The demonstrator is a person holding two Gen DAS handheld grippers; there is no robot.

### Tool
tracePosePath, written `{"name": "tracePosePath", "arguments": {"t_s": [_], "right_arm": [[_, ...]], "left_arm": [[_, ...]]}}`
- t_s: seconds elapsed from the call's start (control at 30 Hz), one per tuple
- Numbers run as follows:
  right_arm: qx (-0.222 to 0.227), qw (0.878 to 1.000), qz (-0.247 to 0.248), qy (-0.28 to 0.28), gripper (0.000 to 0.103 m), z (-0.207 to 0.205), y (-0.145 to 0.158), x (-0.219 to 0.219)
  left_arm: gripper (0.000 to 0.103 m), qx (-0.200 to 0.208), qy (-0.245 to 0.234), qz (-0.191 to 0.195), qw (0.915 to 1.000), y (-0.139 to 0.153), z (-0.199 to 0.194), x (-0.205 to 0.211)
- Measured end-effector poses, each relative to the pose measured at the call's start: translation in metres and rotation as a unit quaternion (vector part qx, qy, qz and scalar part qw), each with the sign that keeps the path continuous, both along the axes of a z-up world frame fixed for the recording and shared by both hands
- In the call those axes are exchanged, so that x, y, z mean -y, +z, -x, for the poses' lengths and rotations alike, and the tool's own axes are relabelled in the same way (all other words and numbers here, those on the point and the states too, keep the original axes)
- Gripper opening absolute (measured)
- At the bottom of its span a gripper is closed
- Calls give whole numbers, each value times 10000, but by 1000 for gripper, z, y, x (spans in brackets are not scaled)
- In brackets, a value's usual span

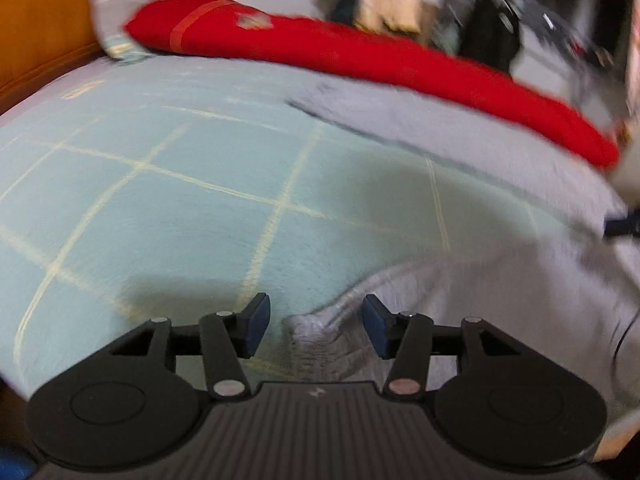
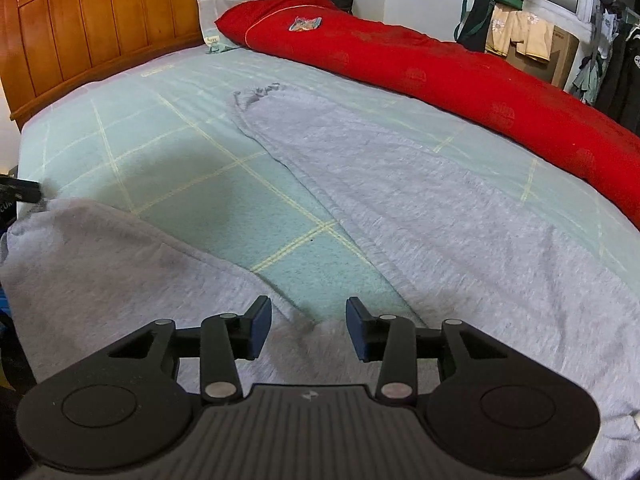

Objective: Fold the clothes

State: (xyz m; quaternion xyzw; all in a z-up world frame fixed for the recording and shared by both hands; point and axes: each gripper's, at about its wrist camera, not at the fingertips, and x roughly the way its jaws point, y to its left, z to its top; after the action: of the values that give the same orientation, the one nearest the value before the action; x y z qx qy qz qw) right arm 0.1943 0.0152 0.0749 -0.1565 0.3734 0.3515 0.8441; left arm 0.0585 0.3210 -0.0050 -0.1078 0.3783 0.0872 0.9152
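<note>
pants [image 2: 400,184]: grey, spread legs-apart on the bed [image 2: 180,168], waist nearest the cameras
step: looks laid out flat, fold not started
left gripper [image 1: 316,326]: spread, cuff between jaws, unpinched
right gripper [image 2: 307,327]: spread, empty, over crotch
next: probably grab one leg, bring it over the other

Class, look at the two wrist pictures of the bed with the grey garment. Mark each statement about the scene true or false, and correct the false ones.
1. The grey garment lies spread on the checked bedsheet. True.
2. The left claw is clamped shut on cloth. False: its jaws stand apart, with a grey cuff between them, not pinched.
3. A red quilt lies along the far side of the bed. True.
4. The right claw holds a pillow. False: it is open above the grey garment, holding nothing.
5. The headboard is white metal. False: it is brown wood.
</note>
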Motion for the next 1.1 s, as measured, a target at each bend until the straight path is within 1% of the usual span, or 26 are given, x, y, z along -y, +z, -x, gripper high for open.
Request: {"name": "tracePosePath", "arguments": {"t_s": [0.13, 0.2, 0.23, 0.27, 0.3, 0.37, 0.4, 0.47, 0.5, 0.53, 0.6, 0.63, 0.7, 0.8, 0.83, 0.9, 0.97, 1.03, 1.1], "right_arm": [[-5, 9999, -34, -129, 48, 6, 4, 12], [-17, 9997, -37, -224, 48, 7, 4, 18], [-37, 9996, -44, -260, 48, 8, 3, 20], [-53, 9995, -62, -297, 48, 8, 2, 22], [-59, 9994, -77, -329, 48, 8, 2, 24], [-61, 9992, -112, -380, 48, 9, 1, 26], [-52, 9992, -133, -382, 48, 10, 1, 26], [-24, 9991, -164, -398, 48, 11, 2, 26], [-7, 9990, -175, -410, 48, 11, 3, 27], [10, 9989, -186, -423, 48, 11, 4, 27], [34, 9987, -200, -468, 48, 12, 5, 28], [45, 9985, -208, -504, 48, 12, 5, 29], [14, 9983, -213, -548, 48, 13, 4, 33], [7, 9976, -154, -669, 48, 16, 3, 41], [3, 9973, -139, -717, 48, 15, 2, 45], [-2, 9967, -103, -811, 48, 13, 1, 51], [65, 9964, 52, -846, 48, 7, -2, 55], [66, 9968, 202, -776, 48, -5, -6, 54], [-58, 9971, 373, -666, 48, -18, -14, 51]], "left_arm": [[51, -146, -610, -396, 9972, -3, -10, 10], [48, -253, -892, -663, 9935, -8, -13, 14], [41, -333, -1003, -681, 9921, -12, -13, 14], [24, -362, -1072, -661, 9914, -16, -14, 13], [22, -328, -1049, -530, 9925, -17, -15, 11], [21, -236, -818, -366, 9957, -14, -13, 4], [21, -131, -698, -418, 9966, -10, -13, 1], [21, -29, -501, -383, 9980, -7, -16, -6], [18, 40, -420, -346, 9985, -6, -18, -10], [10, 26, -437, -359, 9984, -7, -22, -11], [10, -45, -462, -425, 9980, -12, -29, -11], [11, -99, -444, -393, 9982, -15, -32, -11], [15, -99, -367, -320, 9988, -14, -31, -11], [22, 8, -248, -149, 9996, -4, -21, -18], [26, 41, -183, -96, 9998, 1, -18, -21], [27, 95, -74, -128, 9998, 12, -14, -24], [28, 187, -17, -213, 9996, 24, -14, -19], [29, 336, -175, -171, 9991, 37, -17, -8], [36, 487, -462, -26, 9977, 45, -22, 5]]}}
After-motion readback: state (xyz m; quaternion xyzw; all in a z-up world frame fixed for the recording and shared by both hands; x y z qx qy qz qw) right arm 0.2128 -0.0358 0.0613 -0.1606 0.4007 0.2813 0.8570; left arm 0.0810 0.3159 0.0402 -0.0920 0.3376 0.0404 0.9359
